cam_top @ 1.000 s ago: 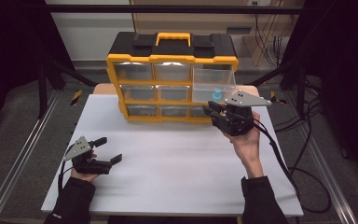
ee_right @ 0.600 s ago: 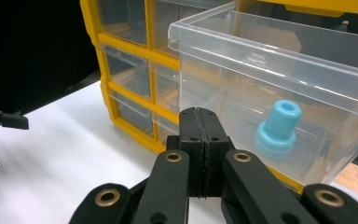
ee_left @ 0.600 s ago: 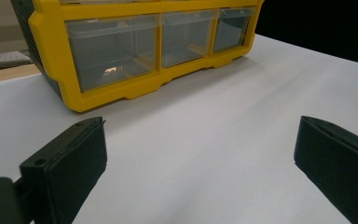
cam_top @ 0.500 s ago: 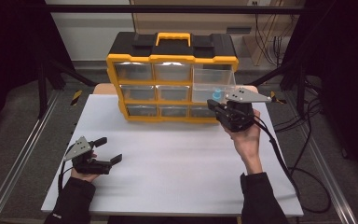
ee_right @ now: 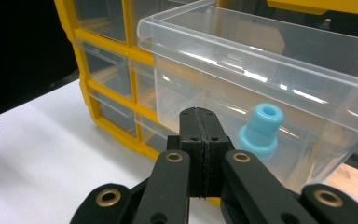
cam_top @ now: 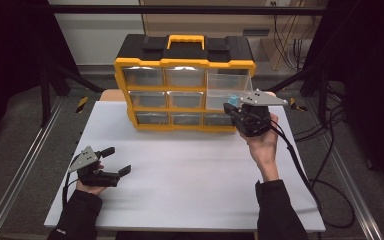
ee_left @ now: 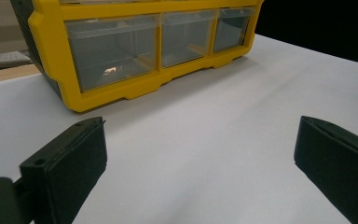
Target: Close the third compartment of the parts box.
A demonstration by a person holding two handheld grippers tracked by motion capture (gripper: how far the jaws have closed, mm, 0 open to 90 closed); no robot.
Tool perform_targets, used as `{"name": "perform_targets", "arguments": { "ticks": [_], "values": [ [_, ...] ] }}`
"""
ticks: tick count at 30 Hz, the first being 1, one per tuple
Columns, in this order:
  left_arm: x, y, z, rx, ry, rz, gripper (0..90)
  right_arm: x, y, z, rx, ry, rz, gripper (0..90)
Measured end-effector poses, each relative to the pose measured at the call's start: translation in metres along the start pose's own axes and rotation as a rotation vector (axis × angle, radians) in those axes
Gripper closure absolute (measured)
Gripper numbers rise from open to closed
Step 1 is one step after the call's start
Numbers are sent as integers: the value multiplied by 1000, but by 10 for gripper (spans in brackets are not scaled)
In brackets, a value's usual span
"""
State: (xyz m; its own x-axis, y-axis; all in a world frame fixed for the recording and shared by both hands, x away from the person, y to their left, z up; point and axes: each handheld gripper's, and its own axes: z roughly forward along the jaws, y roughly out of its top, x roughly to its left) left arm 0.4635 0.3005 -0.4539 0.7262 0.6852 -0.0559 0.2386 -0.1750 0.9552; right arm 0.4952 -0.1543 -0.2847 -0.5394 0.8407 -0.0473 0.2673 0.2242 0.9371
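A yellow and black drawer organiser [cam_top: 185, 50] stands at the back of the white table [cam_top: 190, 175]. Its clear right-hand drawer [cam_top: 227, 87] is pulled out, and a small blue plastic part [cam_top: 233, 100] lies inside. In the right gripper view the blue part [ee_right: 261, 130] sits behind the wall of that drawer [ee_right: 261, 60]. My right gripper [ee_right: 199, 116] is just in front of that wall, jaws shut flat together with nothing between them. My left gripper [cam_top: 116, 161] rests low at the table's near left, open and empty. In its own view, the left gripper [ee_left: 200, 154] faces the organiser's bottom row [ee_left: 121, 93].
The other clear drawers [cam_top: 185, 77] of the organiser are pushed in. Metal rails [cam_top: 20, 165] run along both sides of the table, and black cables [cam_top: 320, 165] trail off its right edge. The white tabletop stretches between the two hands.
The right hand has edged slightly upward by the open drawer. The left hand and gripper have kept still.
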Motion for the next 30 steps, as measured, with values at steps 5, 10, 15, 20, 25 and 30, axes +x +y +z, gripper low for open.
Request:
{"name": "perform_targets", "arguments": {
  "ticks": [5, 10, 15, 20, 25, 30],
  "values": [
    [0, 0, 0, 1, 0, -1, 22, -2, 0, 5, 8, -22, 0, 900],
    [0, 0, 0, 1, 0, -2, 22, -4, 0, 9, 11, -43, 6, 900],
    [0, 0, 0, 1, 0, -1, 22, -6, 0, 11, 12, -48, 7, 900],
    [0, 0, 0, 0, 0, -1, 22, -6, 1, 13, 13, -58, 9, 900],
    [0, 0, 0, 0, 1, -1, 22, -8, 2, 15, 15, -62, 8, 900],
    [1, 0, -1, -1, 1, -1, 22, -9, 3, 19, 18, -69, 2, 900]
  ]
}}
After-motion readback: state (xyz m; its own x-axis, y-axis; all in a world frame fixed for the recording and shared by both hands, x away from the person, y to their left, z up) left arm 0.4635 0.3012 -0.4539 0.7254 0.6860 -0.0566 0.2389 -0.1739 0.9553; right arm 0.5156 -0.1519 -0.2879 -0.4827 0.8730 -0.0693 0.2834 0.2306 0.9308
